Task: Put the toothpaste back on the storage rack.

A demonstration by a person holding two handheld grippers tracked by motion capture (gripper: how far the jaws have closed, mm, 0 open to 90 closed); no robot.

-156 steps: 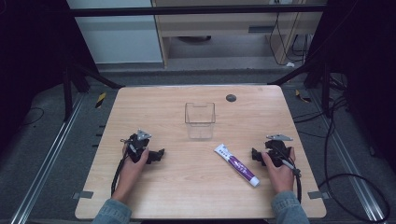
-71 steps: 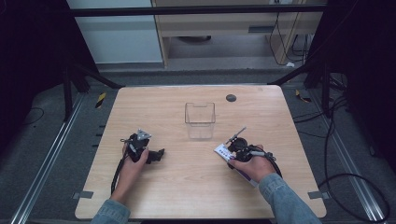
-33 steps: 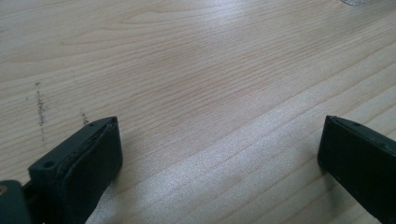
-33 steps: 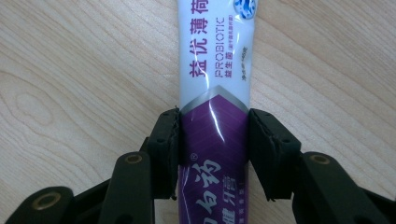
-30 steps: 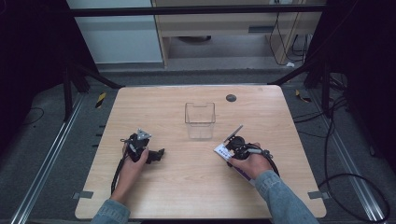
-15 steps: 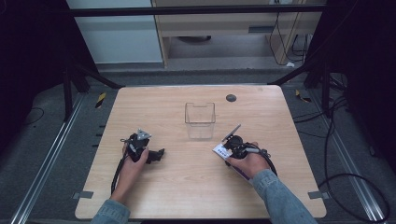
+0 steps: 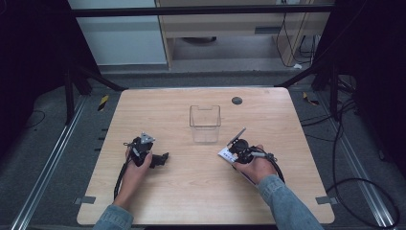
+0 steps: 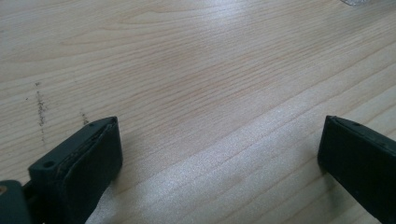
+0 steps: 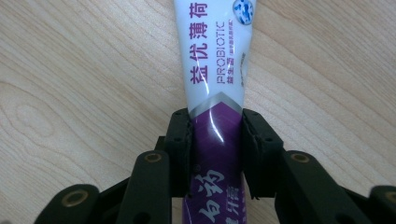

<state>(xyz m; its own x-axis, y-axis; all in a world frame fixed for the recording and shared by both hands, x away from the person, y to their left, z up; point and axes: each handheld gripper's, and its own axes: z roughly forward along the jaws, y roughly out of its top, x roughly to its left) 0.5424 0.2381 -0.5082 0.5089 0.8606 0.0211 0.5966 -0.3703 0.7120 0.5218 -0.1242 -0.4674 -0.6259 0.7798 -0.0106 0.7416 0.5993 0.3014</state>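
Note:
A white and purple toothpaste tube (image 9: 215, 70) lies flat on the wooden table (image 7: 201, 191), right of centre. My right gripper (image 9: 215, 135) is shut on the tube, its two jaws pressing the purple part from both sides. In the high view the tube's white end (image 7: 225, 154) pokes out to the left of the right gripper (image 7: 235, 149). A clear plastic box (image 7: 205, 123) stands upright just beyond it, at the middle of the table. My left gripper (image 7: 162, 158) rests on the table at the left, open, with bare wood between its fingers (image 8: 88, 158).
A small dark round disc (image 7: 236, 100) sits near the table's far edge. Cables (image 7: 354, 143) trail on the floor to the right. Metal rails (image 7: 57, 153) run along both sides of the table.
My right gripper moved left from its resting spot onto the toothpaste tube and shut on it. Over the last second it barely shifted. The left gripper stayed still.

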